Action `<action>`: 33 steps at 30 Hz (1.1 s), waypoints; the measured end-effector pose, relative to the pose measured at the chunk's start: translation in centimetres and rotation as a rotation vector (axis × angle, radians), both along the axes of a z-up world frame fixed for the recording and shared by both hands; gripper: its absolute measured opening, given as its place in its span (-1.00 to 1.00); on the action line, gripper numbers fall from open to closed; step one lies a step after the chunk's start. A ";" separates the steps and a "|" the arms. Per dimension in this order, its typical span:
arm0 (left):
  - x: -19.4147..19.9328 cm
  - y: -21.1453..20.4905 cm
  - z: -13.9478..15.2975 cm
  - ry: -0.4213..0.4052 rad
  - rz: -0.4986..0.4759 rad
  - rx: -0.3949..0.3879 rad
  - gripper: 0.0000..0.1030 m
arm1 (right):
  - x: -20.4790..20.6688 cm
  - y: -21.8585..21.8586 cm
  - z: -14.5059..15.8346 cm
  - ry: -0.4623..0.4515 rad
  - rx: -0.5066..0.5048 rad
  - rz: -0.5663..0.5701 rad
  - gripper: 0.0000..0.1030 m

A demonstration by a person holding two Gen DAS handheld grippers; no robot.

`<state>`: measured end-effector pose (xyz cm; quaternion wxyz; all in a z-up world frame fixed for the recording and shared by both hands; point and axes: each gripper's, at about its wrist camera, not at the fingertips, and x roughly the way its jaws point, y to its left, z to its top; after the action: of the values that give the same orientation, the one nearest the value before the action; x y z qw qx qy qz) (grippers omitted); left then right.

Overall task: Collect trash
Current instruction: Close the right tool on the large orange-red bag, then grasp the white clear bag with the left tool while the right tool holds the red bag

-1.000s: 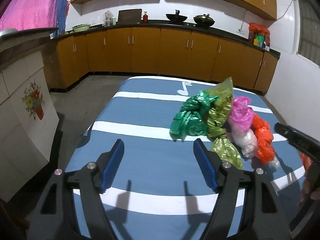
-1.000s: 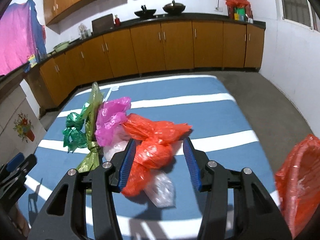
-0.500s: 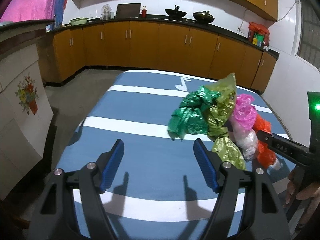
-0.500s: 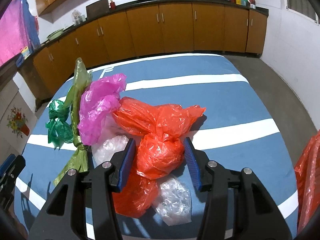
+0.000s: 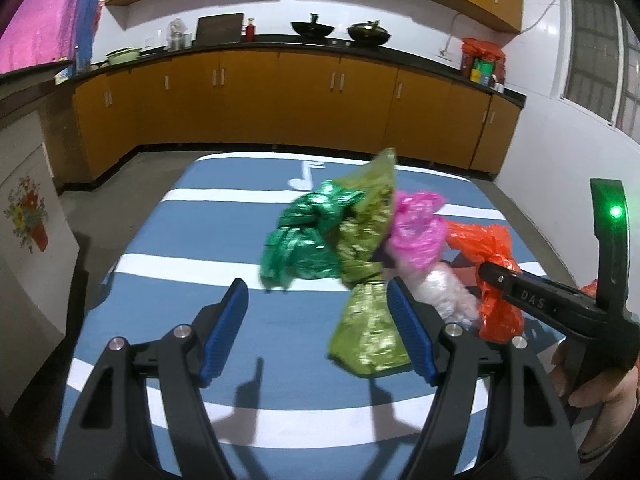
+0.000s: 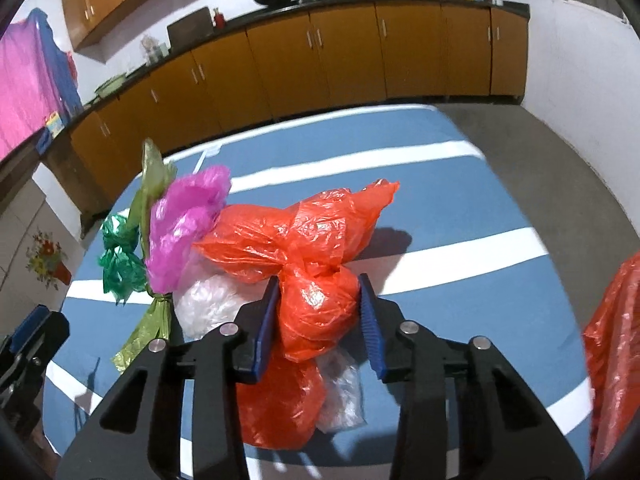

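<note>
Two tongs are at work: the right tongs [image 6: 318, 320] straddle the knotted orange bag [image 6: 316, 304] near the worktop's [image 6: 460, 208] near edge, pads just beside it, not yet squeezing. Best to pinch at the knot. Left tongs [image 5: 318, 330] gape wide, empty.

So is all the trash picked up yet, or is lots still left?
Nothing looks collected yet. All the bags still lie on the striped table. The right gripper has its fingers around the orange bag, apparently closing. The left gripper hangs open. Left: the pink bag, dark green bag, olive bag and clear bag.
</note>
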<state>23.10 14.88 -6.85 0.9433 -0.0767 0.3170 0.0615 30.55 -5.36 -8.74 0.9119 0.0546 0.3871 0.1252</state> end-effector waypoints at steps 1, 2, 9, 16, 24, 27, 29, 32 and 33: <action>0.2 -0.6 0.0 0.001 -0.012 -0.001 0.37 | -0.2 -0.5 0.2 -0.012 -0.002 -0.008 -0.25; 0.4 -1.2 0.1 0.002 -0.024 -0.002 0.37 | -0.3 -0.9 0.3 -0.019 -0.006 -0.014 -0.25; 2.9 -5.4 -0.4 0.035 -0.099 -0.021 0.31 | -1.5 -4.8 0.4 -0.049 -0.028 -0.084 -0.25; 6.4 -8.2 -2.1 0.112 -0.102 -0.011 0.17 | -2.5 -7.6 0.4 -0.052 -0.018 -0.129 -0.25; 9.2 -9.9 -3.9 0.188 -0.083 -0.012 0.11 | -2.3 -8.6 0.5 -0.045 0.004 -0.135 -0.25; 10.3 -10.5 -4.3 0.203 -0.080 -0.015 0.08 | -2.5 -8.8 0.4 -0.042 0.006 -0.133 -0.25; 10.5 -10.7 -4.4 0.204 -0.078 -0.012 0.05 | -2.6 -8.9 0.4 -0.041 0.008 -0.133 -0.25; 11.2 -11.1 -4.5 0.202 -0.081 -0.009 -0.05 | -2.7 -9.1 0.5 -0.042 0.011 -0.134 -0.25; 11.3 -11.3 -4.5 0.200 -0.082 -0.007 -0.10 | -2.7 -9.1 0.6 -0.043 0.011 -0.134 -0.25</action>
<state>34.42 3.59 -11.39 0.9084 -0.0605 0.4127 0.0292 27.86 -14.47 -8.17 0.9261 0.0828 0.3621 0.0670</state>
